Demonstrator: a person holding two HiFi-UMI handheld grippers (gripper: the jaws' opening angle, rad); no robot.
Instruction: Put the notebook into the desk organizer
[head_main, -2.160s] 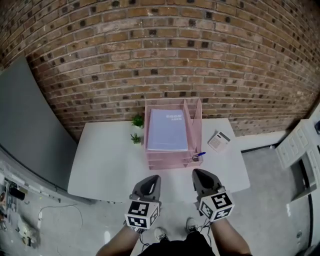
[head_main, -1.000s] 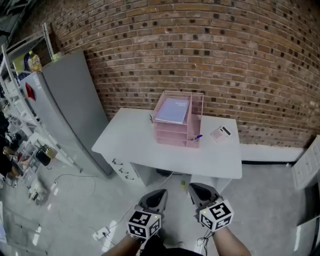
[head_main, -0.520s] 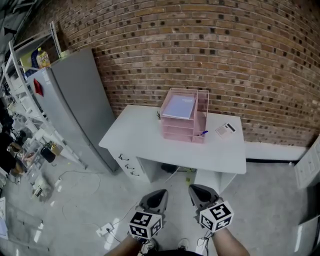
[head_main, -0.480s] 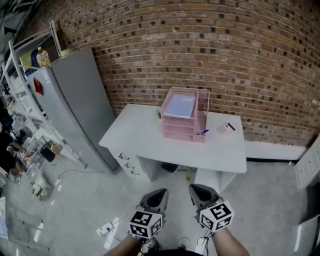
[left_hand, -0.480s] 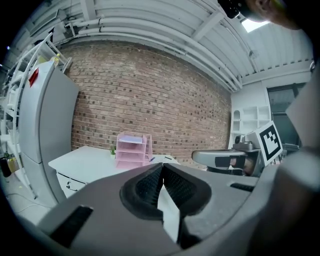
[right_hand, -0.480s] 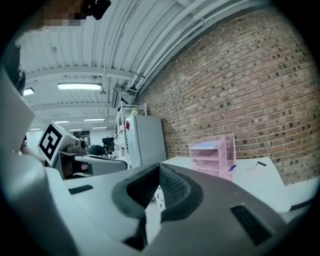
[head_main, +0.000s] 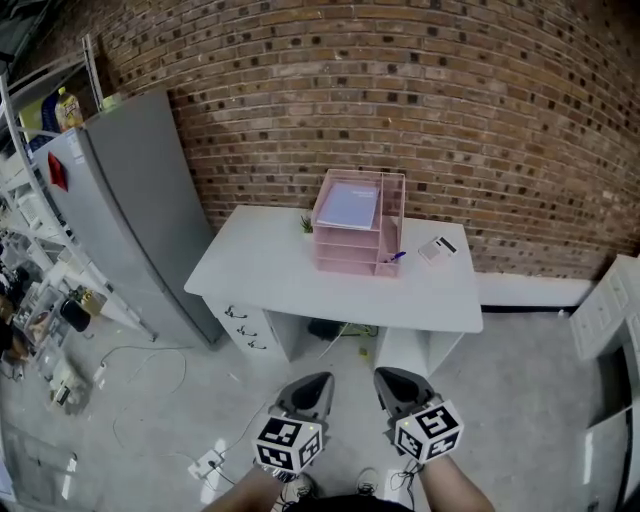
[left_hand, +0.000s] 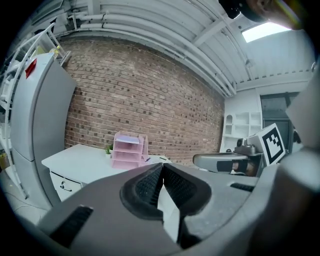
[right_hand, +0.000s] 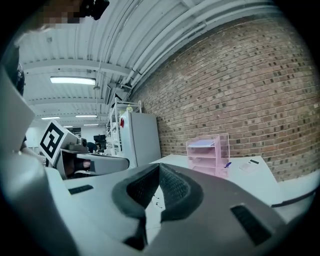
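Low in the frame, the left tool (head_main: 304, 388) and right tool (head_main: 394, 383) are closed and empty; farther, at centre on the desk (head_main: 262, 275), the notebook (head_main: 348, 204) lies atop the desk organizer (head_main: 391, 236), probably light and bendable, best pinched at its front edge.

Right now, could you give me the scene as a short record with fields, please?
Notebook: lying in the top tray of the pink desk organizer
Organizer: on the white desk, near the brick wall
Nearby: blue pen, calculator, small plant
Left tool: shut, empty, far from desk
Right tool: shut, empty, far from desk
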